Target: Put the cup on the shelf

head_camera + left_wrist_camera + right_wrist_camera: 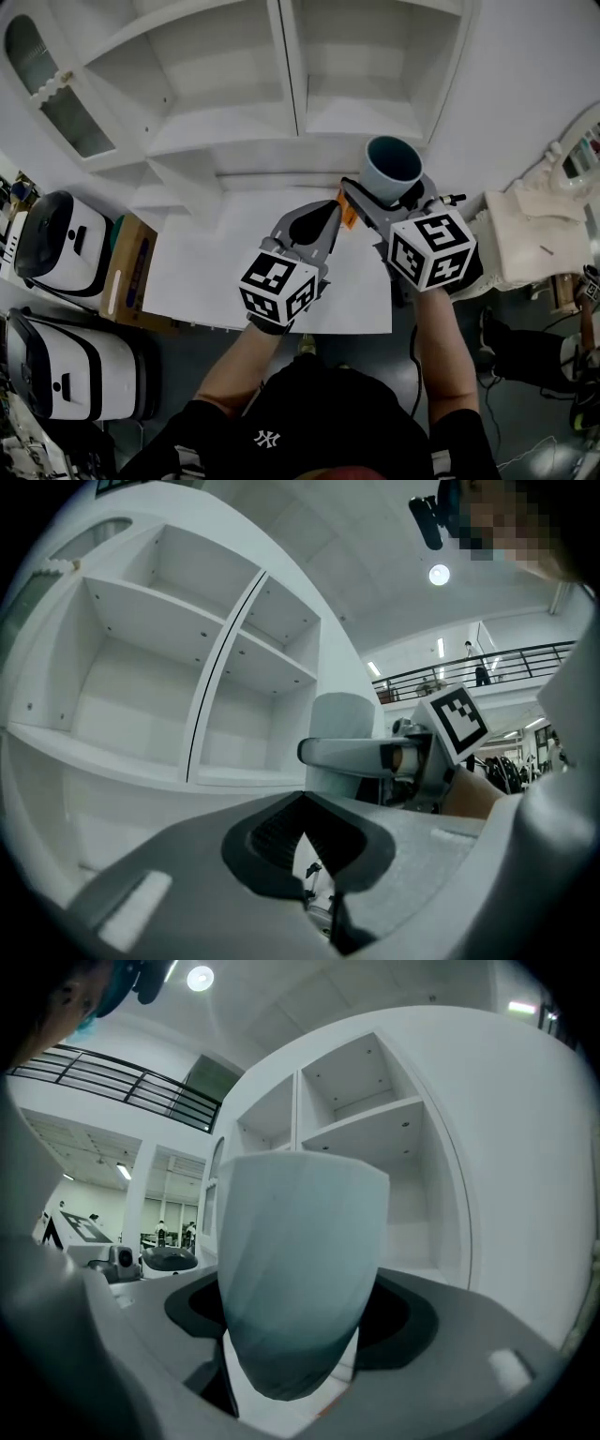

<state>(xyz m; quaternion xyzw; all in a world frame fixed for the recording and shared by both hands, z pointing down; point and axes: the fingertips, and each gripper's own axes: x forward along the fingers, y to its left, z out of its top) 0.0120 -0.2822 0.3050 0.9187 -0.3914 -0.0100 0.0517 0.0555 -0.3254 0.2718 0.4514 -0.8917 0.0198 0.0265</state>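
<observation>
A pale blue-grey cup (394, 167) is held upright above the white table, with my right gripper (380, 202) shut on its lower body. In the right gripper view the cup (298, 1279) fills the middle, squeezed between the jaws. The white shelf unit (281, 84) stands just beyond it, its right-hand compartments (375, 1176) open and bare. My left gripper (328, 220) hovers to the left of the cup with its jaws shut on nothing. From the left gripper view, the cup (342, 728) and the right gripper (375, 757) sit ahead at right.
A white table (206, 272) lies below both grippers. Two white-and-black headset cases (56, 234) and a cardboard box (127, 272) stand at the left. A cream chair (525, 234) is at the right. The person's arms reach in from below.
</observation>
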